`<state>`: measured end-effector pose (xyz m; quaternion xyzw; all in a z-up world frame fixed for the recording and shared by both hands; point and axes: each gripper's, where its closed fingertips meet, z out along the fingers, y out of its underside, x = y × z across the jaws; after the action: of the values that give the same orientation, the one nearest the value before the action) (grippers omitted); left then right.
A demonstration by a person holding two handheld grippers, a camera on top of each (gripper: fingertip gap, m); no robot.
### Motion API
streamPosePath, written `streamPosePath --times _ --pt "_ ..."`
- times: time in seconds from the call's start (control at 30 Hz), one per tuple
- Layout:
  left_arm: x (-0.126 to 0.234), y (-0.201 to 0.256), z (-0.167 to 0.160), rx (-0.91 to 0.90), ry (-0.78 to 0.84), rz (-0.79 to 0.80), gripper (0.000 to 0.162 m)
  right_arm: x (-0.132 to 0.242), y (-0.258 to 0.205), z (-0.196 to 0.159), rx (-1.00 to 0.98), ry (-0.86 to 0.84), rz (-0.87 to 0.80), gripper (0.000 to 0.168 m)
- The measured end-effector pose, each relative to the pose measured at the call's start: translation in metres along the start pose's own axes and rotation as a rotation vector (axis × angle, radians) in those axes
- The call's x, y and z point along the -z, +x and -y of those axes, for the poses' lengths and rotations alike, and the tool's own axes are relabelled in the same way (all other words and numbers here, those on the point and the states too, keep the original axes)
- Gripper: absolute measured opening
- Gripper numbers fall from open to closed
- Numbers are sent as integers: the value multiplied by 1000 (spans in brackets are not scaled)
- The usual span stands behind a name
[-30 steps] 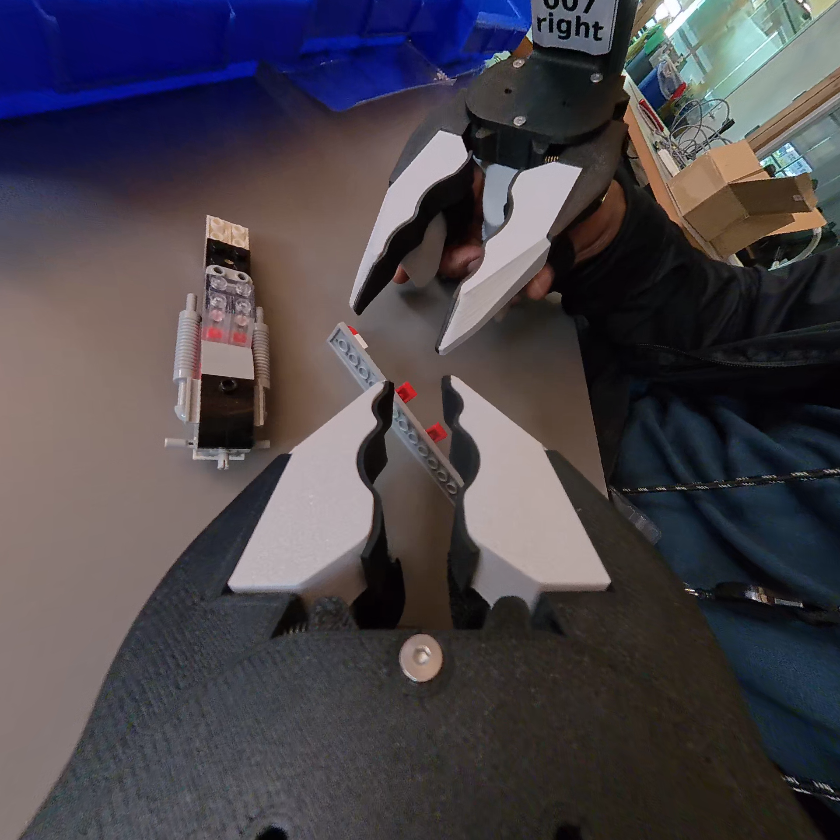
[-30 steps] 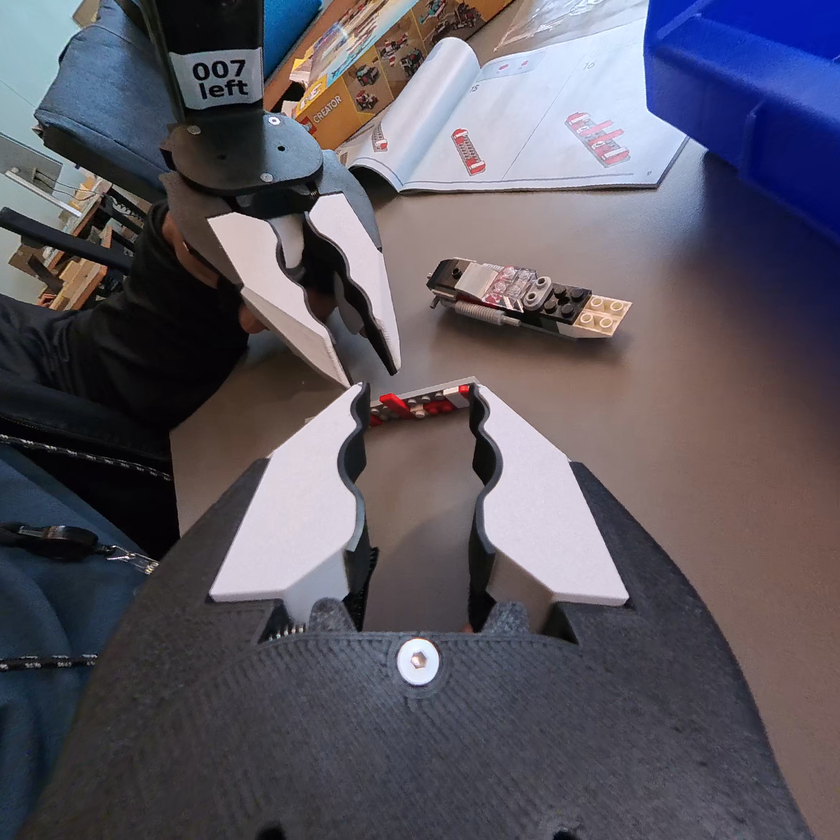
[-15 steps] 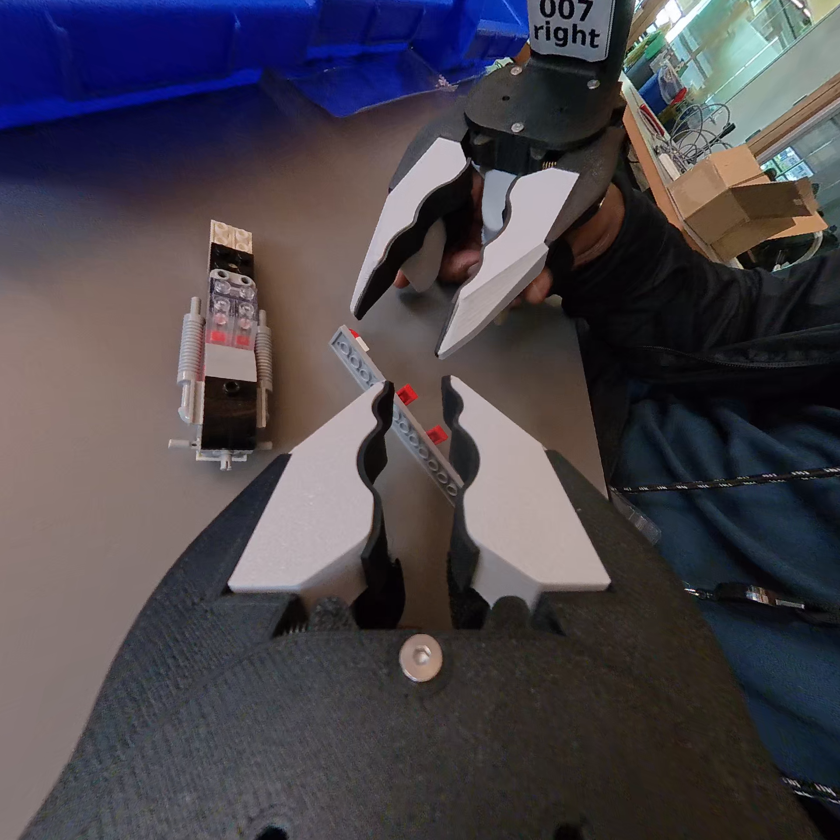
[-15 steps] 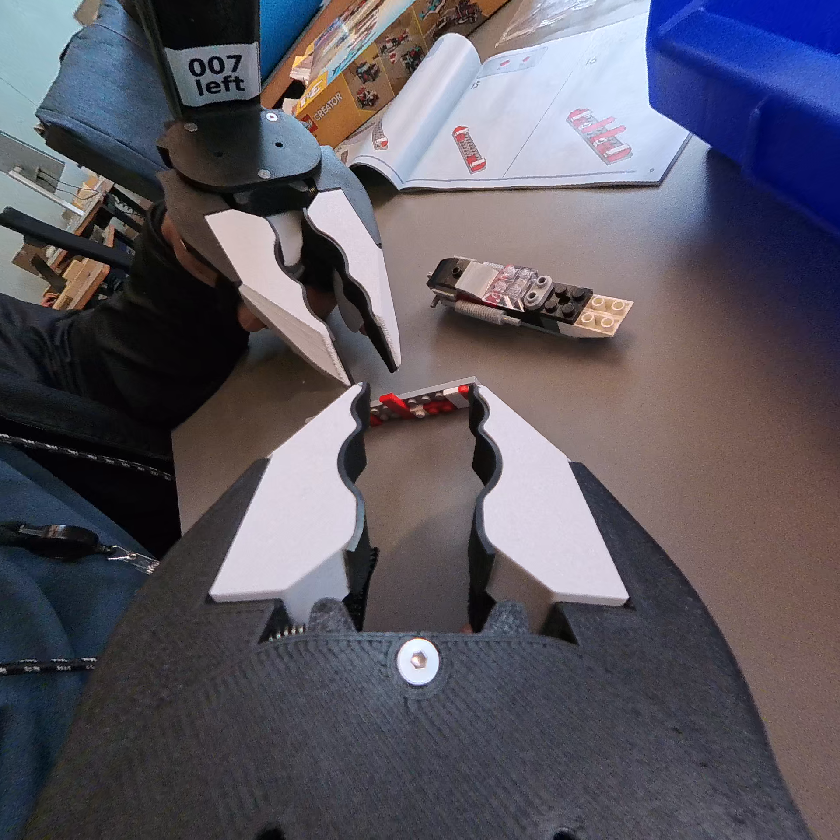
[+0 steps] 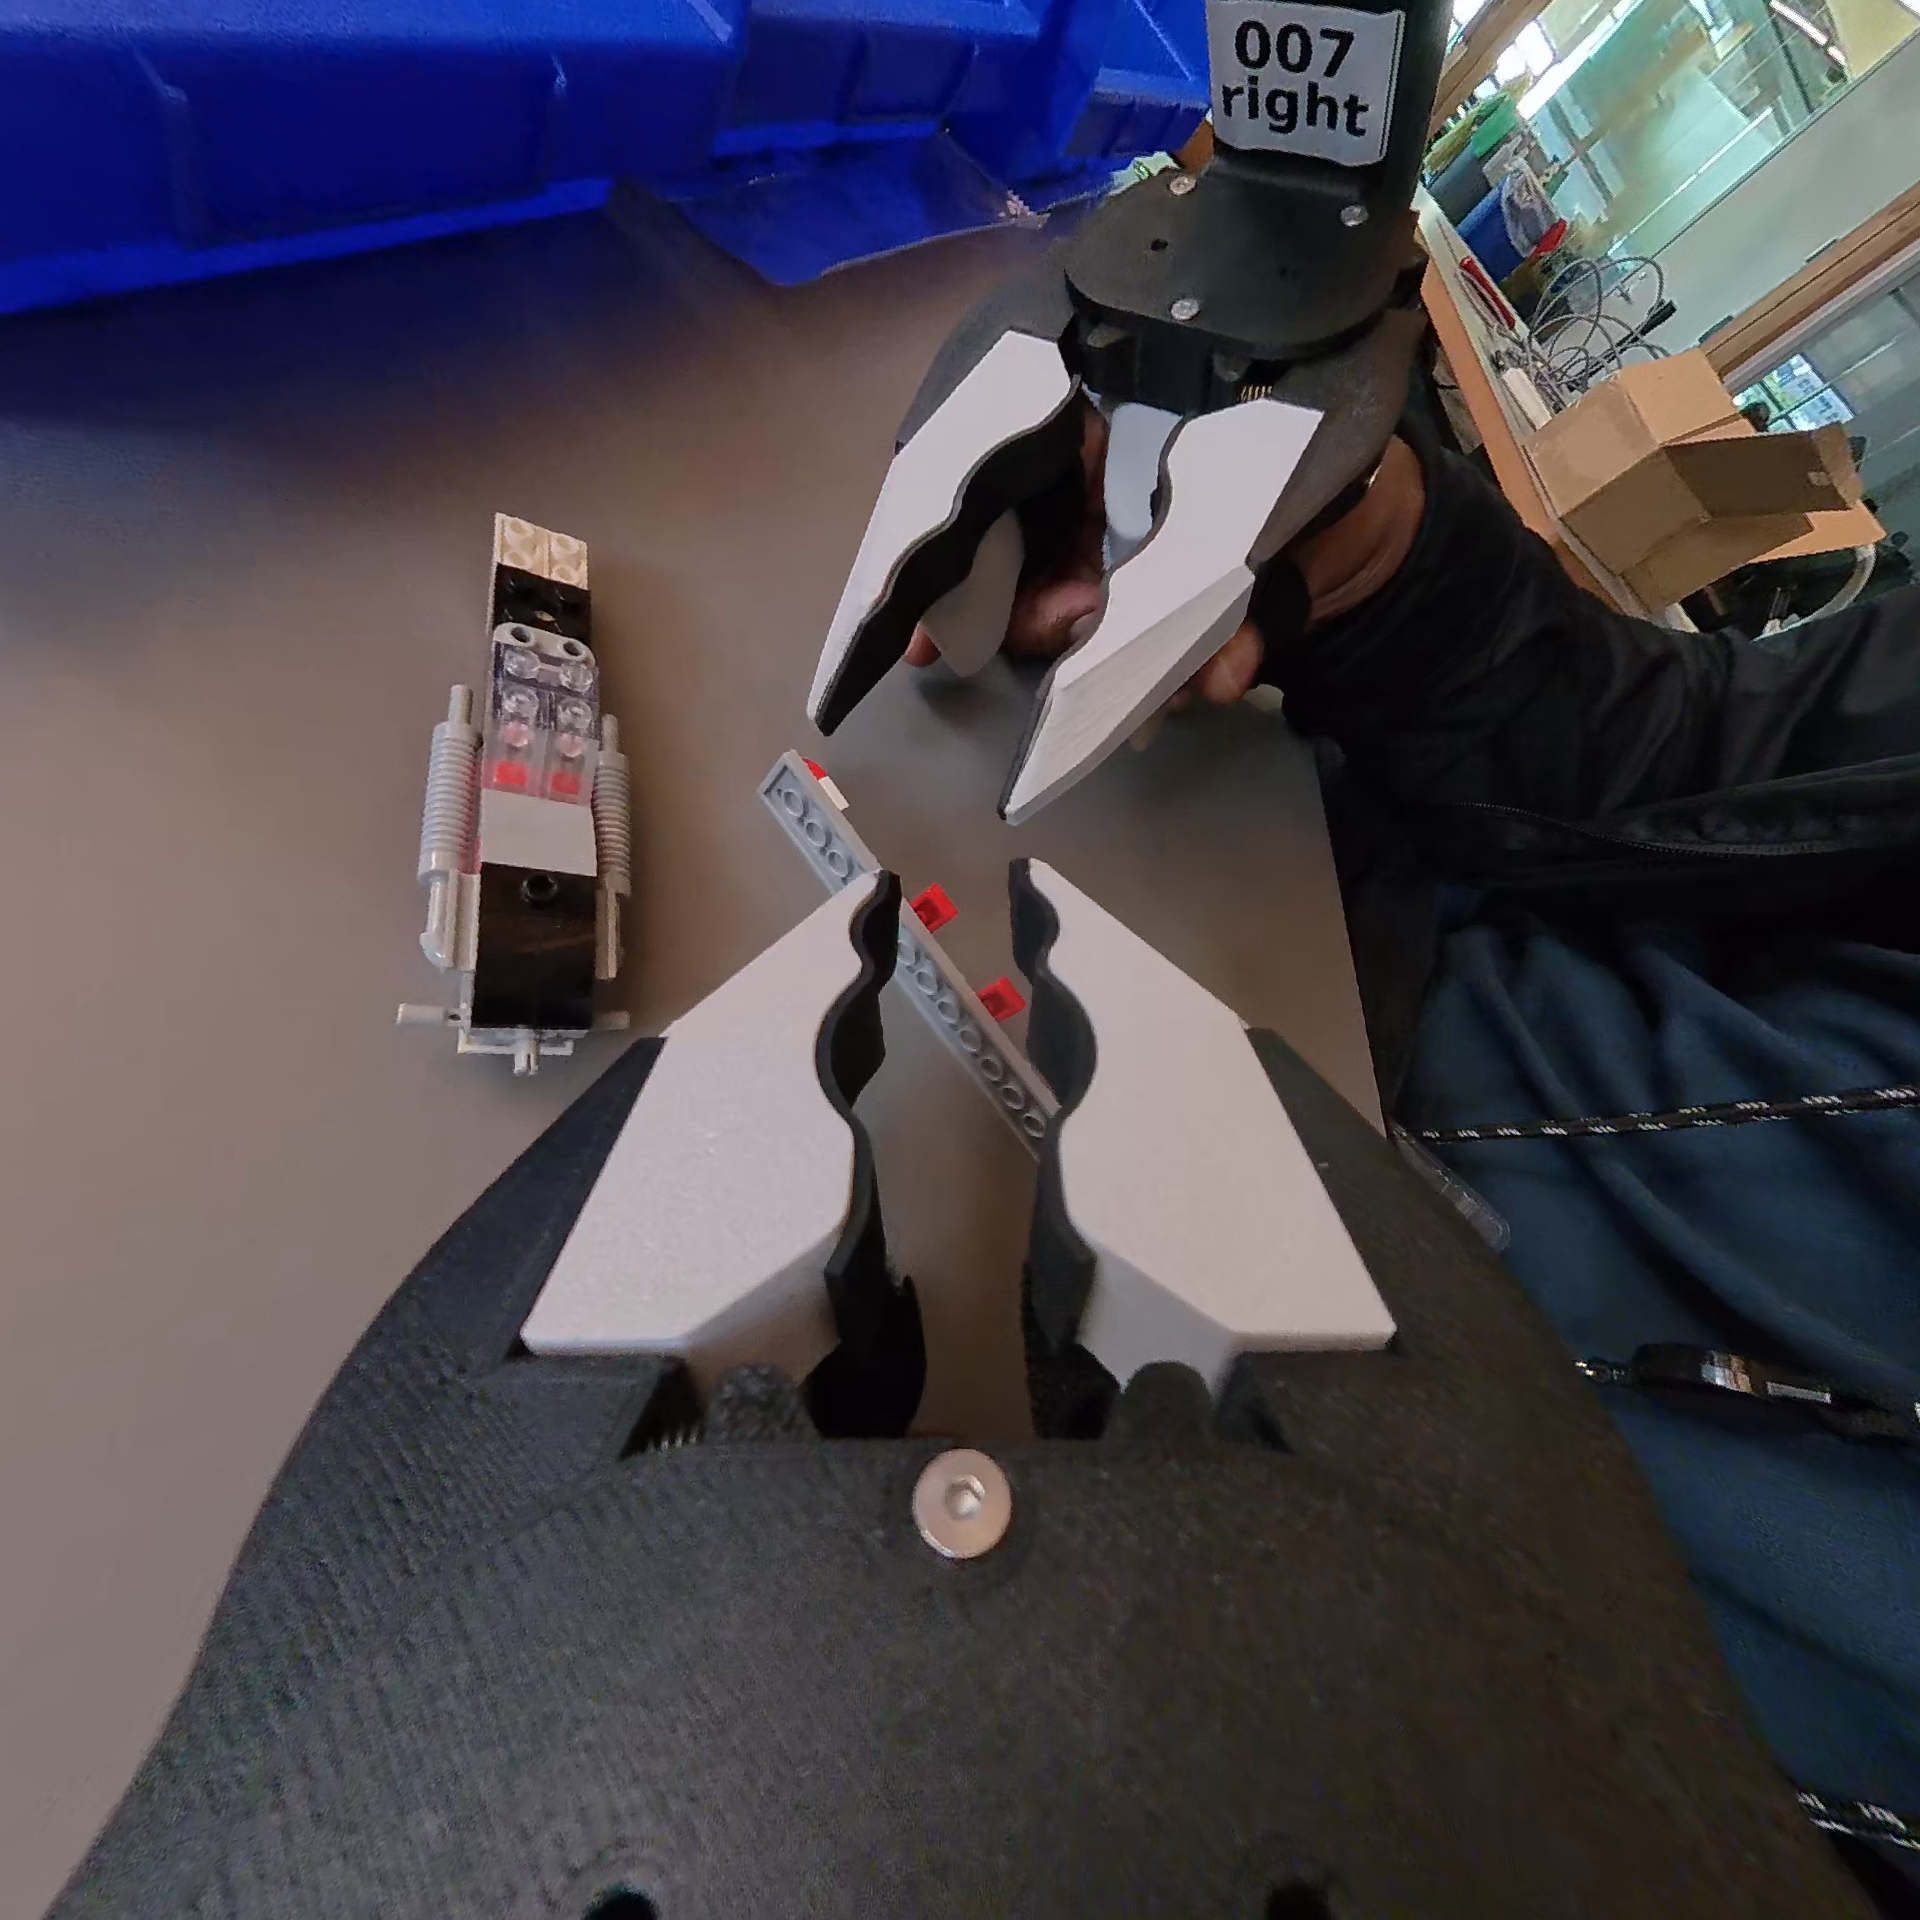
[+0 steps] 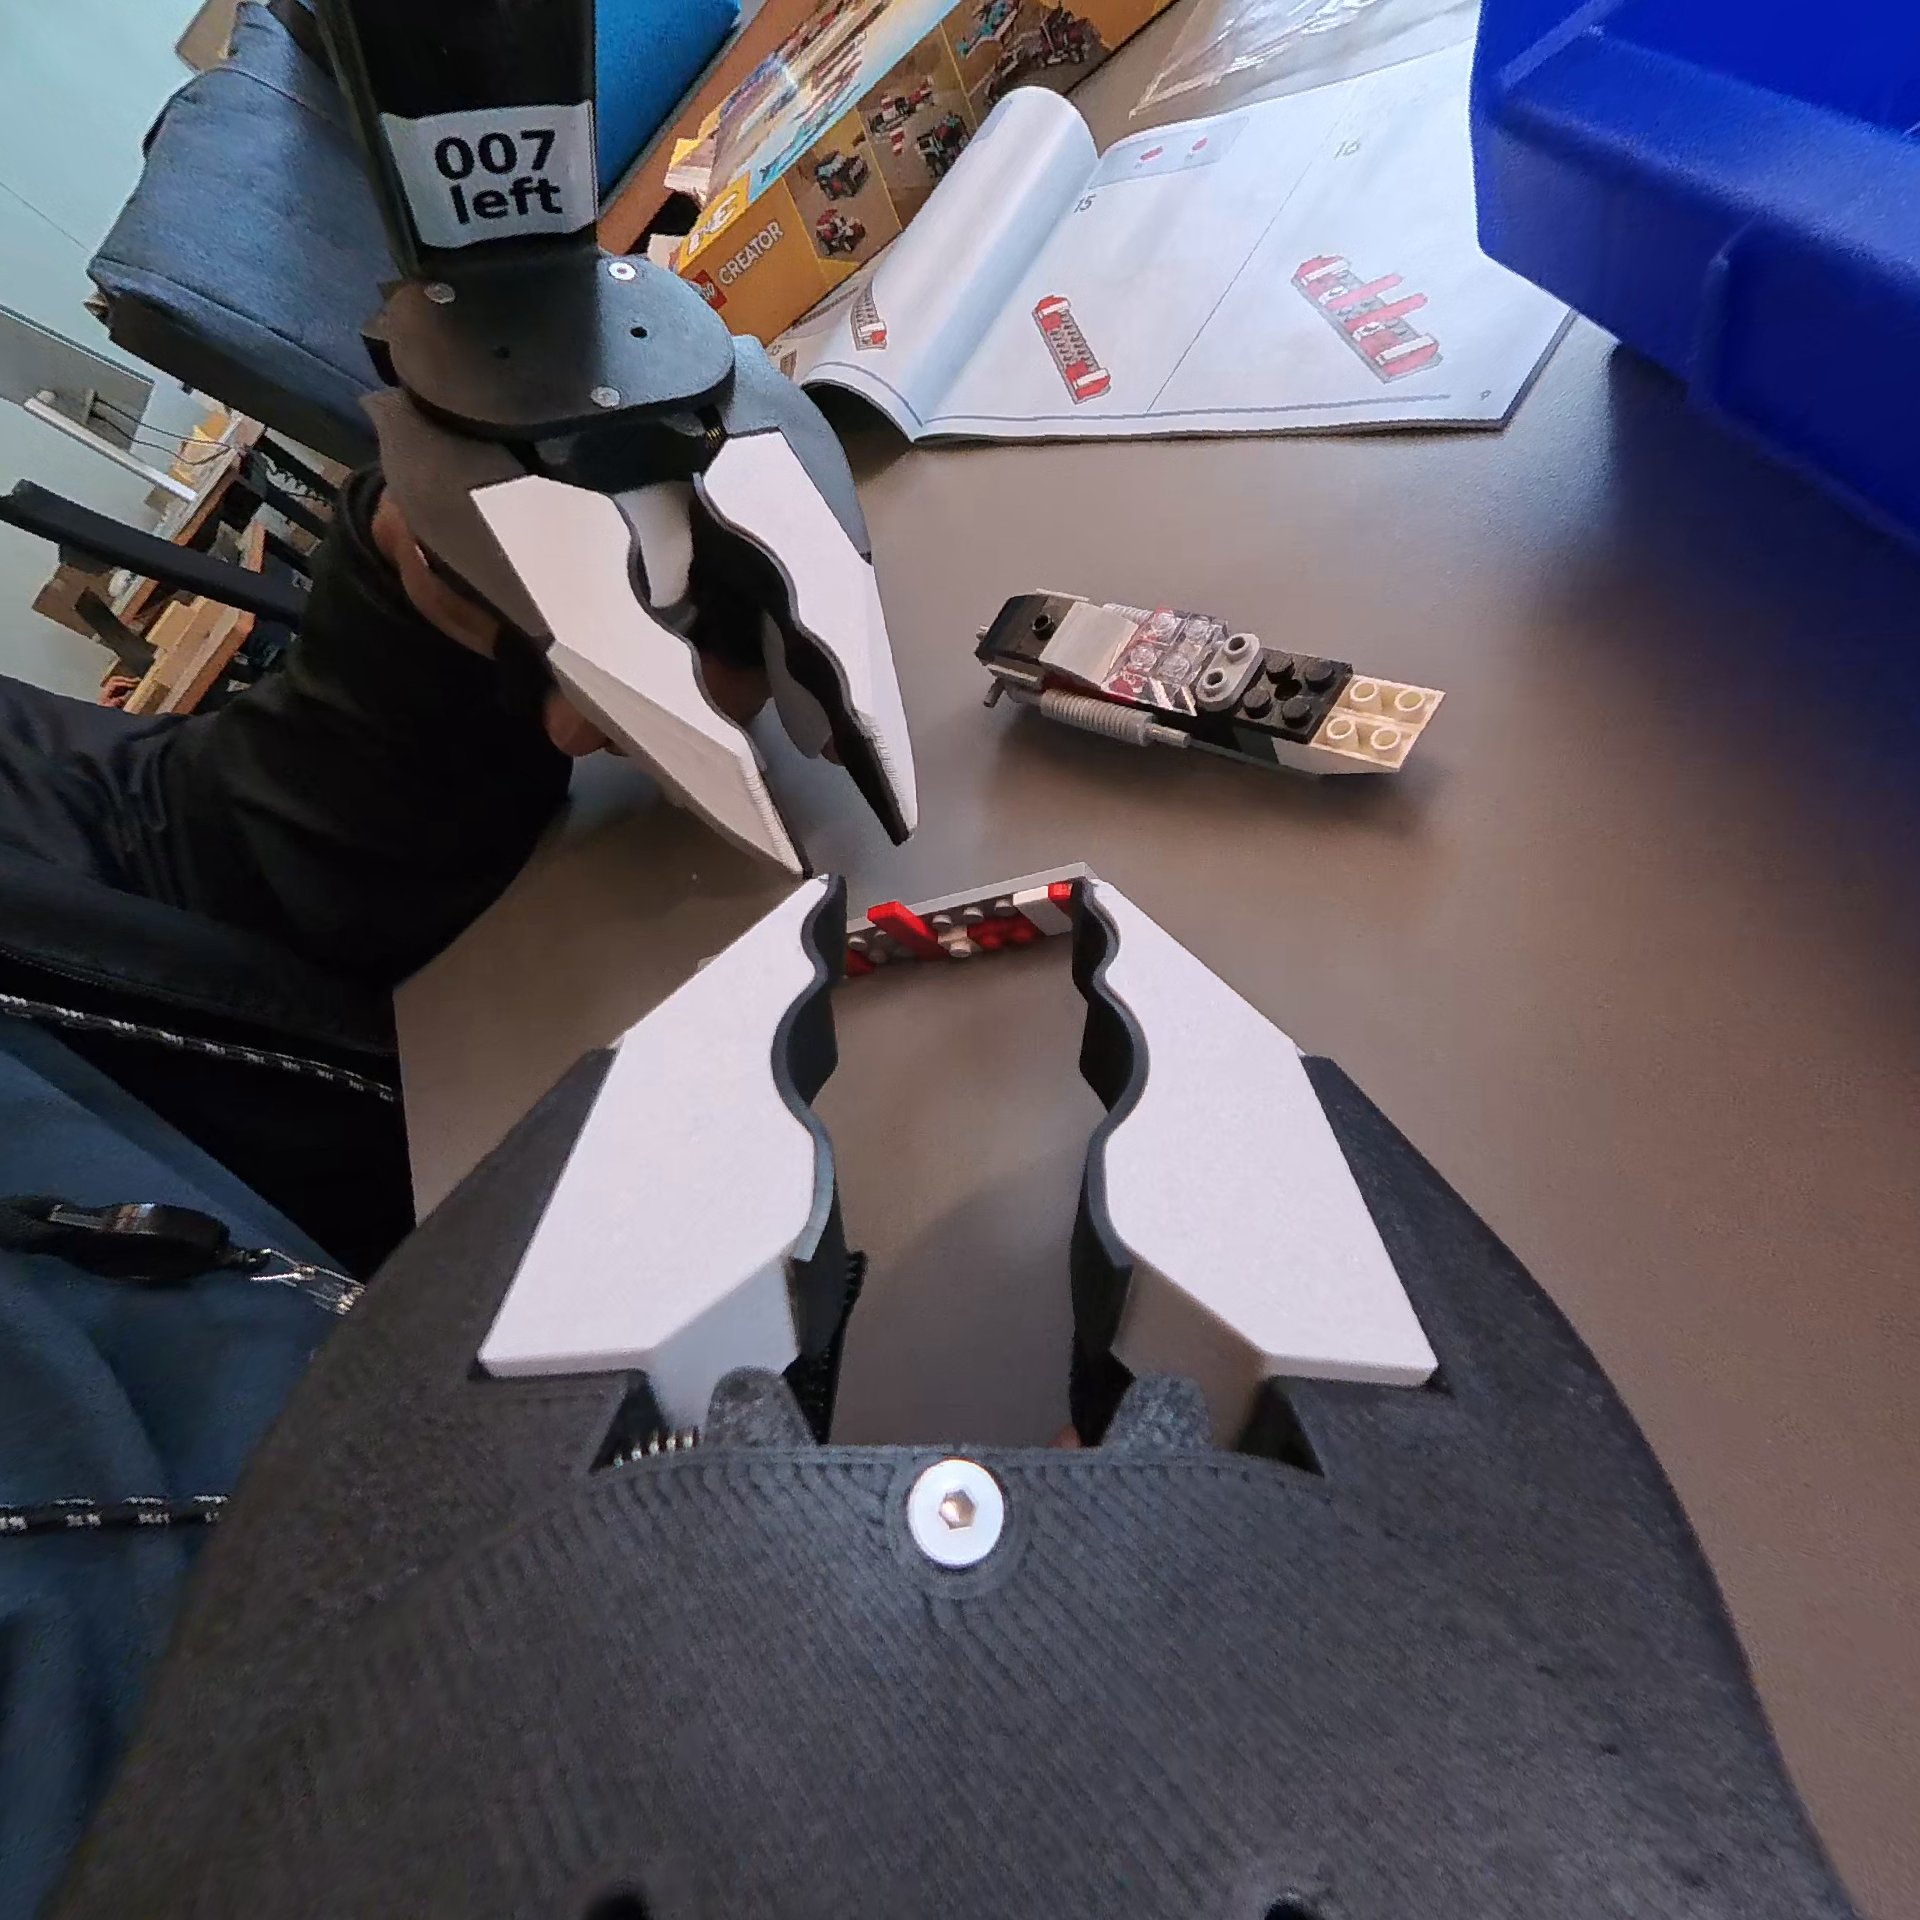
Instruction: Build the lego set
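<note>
The grey plate with red pieces (image 5: 940,971) lies flat on the table (image 5: 260,1195), my left gripper (image 5: 951,894) and right gripper (image 6: 956,899) both apart over it, seemingly not touching. The finished black sub-build (image 5: 530,821) sits beside it. Next I judge I should close one gripper on the plate.

You are working in soft, even daylight; in the left wrist view it comes from the bright windows (image 5: 1704,156) at the upper right. The grey worktop (image 5: 208,1143) takes only faint, diffuse shadows and no hard glare. Both wide-angle views bend strongly toward the edges. The blue bins (image 6: 1714,239) look smeared and out of focus, while the middle of each view stays sharp.
</note>
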<state>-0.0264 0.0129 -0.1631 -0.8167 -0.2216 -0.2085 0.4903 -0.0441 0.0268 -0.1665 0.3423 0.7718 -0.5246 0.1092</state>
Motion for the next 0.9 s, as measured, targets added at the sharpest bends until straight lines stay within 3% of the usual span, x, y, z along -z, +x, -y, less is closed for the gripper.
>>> streamPosePath --times 0.6,0.9 --pt "0 0 0 0 2 1 22 0 0 0 -1 4 -1 43" --pt "-1 0 1 -11 1 11 29 1 0 0 -2 7 -3 43"
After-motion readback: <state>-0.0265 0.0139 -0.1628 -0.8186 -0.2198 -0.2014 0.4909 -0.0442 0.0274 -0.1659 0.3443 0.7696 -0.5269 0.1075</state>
